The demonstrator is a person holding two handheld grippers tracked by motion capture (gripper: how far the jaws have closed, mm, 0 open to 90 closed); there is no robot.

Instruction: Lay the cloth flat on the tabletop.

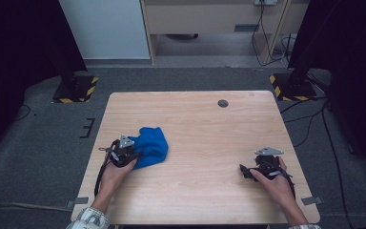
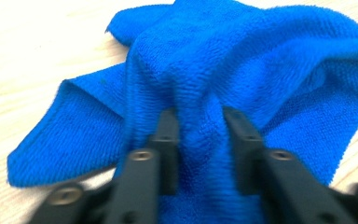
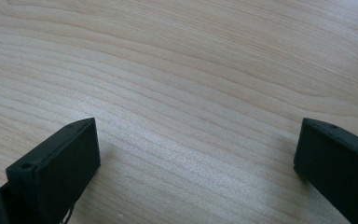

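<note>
Blue terry microfibre cloth point(image 2: 242, 79), crumpled, lying on the pale wood-grain table point(image 1: 205, 129) directly ahead of the left claw point(image 1: 132, 153).

Left claw point(image 2: 199, 126): jaws closed in on a raised fold of the cloth, the pile bunched up between them; grasping the cloth. Held by the left hand point(image 1: 114, 172), a cable looping off behind it toward the near left edge of the table. A grey three-cornered plate sits on top of it.

Cloth, further detail: in the high view the bulk of the cloth point(image 1: 150, 145) spreads away from the left claw toward the table's middle. In the left gripper view one flat flap extends to the left of the jaws and rests on the table; the rest humps up beyond and to the right of them.

Right claw point(image 3: 196, 154): jaws wide apart, released, nothing between them, bare table surface point(image 3: 182, 70) beneath. In the high view the right claw point(image 1: 246, 171) sits low over the table, well apart from the cloth, held by the right hand point(image 1: 274, 181).

Beyond both claws: small dark round disc point(image 1: 223, 103) set in the table near its far edge. Grey carpet floor point(image 1: 43, 143) surrounds the table.
</note>
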